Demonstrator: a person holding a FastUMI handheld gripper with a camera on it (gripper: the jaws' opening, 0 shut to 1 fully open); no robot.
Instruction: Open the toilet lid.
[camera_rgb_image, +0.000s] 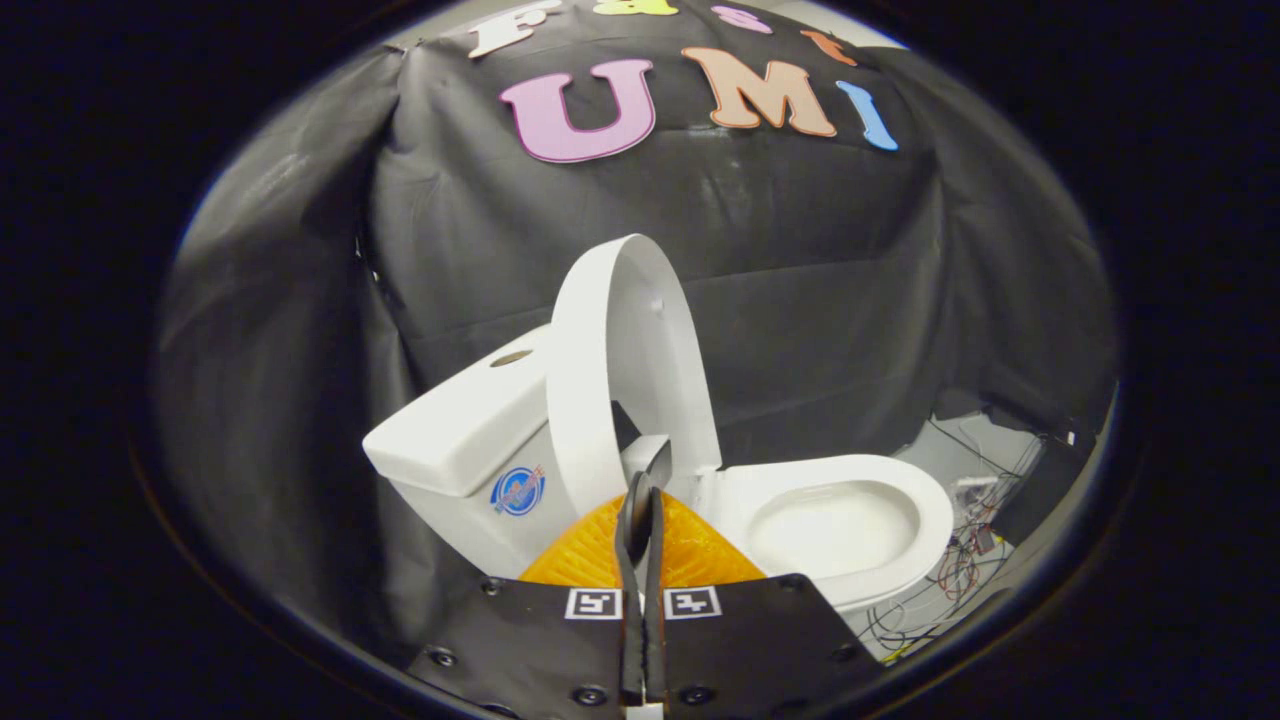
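Observation:
A white toilet stands ahead of me against the black cloth wall. Its lid (625, 370) is raised almost upright, leaning back toward the cistern (470, 430). The open bowl (835, 525) with its white rim lies to the right of the lid, beyond my fingers. My gripper (645, 500) is shut, the two fingers pressed together with nothing between them. Their tips sit just in front of the lid's lower edge, near the hinge; I cannot tell if they touch it.
Black cloth hangs behind and to the left of the toilet. Loose wires and small electronics (965, 560) lie on the pale floor to the right of the bowl. A blue round sticker (517, 491) marks the cistern's side.

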